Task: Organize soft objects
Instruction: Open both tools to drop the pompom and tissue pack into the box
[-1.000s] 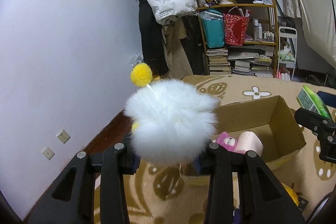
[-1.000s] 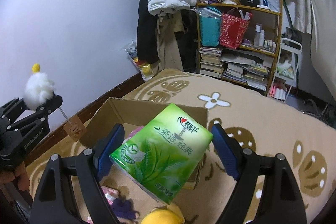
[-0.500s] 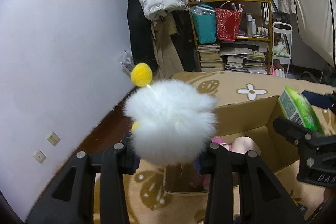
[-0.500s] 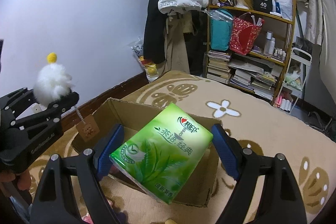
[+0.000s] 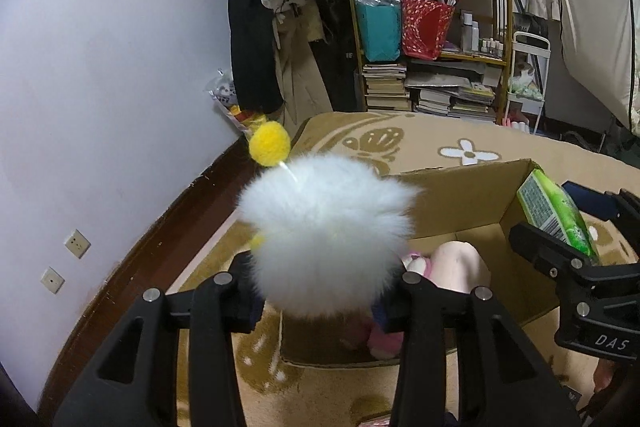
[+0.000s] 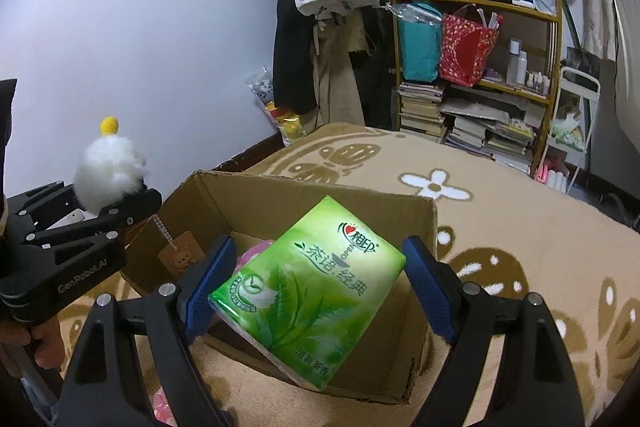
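Now one pompom [image 5: 326, 239], one box [image 6: 304, 195].

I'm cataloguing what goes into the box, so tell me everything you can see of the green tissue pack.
The green tissue pack is a soft, glossy plastic-wrapped block printed with leaves, a white cup logo and Chinese lettering; its end face carries small print. It sits tilted, one corner low, clamped between the blue pads of the right gripper, above the open cardboard box. It touches nothing else in view and looks unopened.

White pompom [image 5: 326, 239] (yellow-tipped) — green tissue pack [image 6: 308, 291]
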Demonstrator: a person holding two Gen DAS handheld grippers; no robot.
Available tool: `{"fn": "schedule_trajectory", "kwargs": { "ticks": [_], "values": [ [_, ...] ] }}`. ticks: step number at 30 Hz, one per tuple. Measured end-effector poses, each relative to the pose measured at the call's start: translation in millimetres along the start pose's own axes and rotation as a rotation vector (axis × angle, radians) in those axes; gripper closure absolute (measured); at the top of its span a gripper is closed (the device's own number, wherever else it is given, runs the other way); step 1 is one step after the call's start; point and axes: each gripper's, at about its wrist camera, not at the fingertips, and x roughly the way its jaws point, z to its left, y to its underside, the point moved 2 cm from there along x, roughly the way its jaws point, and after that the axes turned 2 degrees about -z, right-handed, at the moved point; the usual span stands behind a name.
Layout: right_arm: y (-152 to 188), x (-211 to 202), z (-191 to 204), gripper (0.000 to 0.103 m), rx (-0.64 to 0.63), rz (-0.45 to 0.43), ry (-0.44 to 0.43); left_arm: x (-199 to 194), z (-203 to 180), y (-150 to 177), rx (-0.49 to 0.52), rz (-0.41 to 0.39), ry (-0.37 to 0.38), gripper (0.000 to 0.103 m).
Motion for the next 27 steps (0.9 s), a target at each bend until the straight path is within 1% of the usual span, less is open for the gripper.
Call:
{"fn": "schedule_trajectory", "kwargs": {
  "ticks": [6, 11, 13, 16, 18, 20, 21, 22, 23, 24, 27],
  "values": [
    [1, 4, -7, 0.014, 0.022, 0.02, 0.015, 1, -1, 3, 0.009, 0.006, -0.006, 0.06],
    [1, 1, -5, 0.014, 0.023, 0.008, 0.004, -1, -3, 5, 0.01, 0.003, 0.0, 0.058],
    [1, 1, -4, 0.014, 0.019, 0.006, 0.003, -2, -4, 5, 0.019, 0.004, 0.001, 0.055],
    [2, 1, -3, 0.014, 0.02, 0.007, -0.002, -3, -6, 4, 0.029, -0.006, -0.009, 0.048],
    [2, 2, -3, 0.013, 0.022, 0.013, -0.001, -3, -5, 4, 0.033, -0.005, -0.032, 0.045],
    [3, 3, -2, 0.013, 0.026, 0.021, 0.001, -3, -4, 4, 0.035, -0.001, -0.034, 0.038],
    [2, 3, -2, 0.013, 0.034, 0.022, -0.002, -3, -3, 4, 0.035, 0.001, -0.037, 0.033],
    [1, 2, -3, 0.01, 0.039, 0.019, -0.004, -3, -2, 4, 0.034, 0.001, -0.043, 0.028],
    [0, 1, -3, 0.006, 0.047, 0.015, -0.004, -4, -1, 4, 0.032, 0.001, -0.051, 0.026],
    [0, -1, -3, 0.0, 0.051, 0.01, -0.003, -5, 1, 3, 0.029, 0.0, -0.054, 0.023],
    [-3, -9, -3, 0.0, 0.056, -0.011, 0.007, -11, 7, 3, 0.005, -0.001, -0.055, 0.012]
  ]
}}
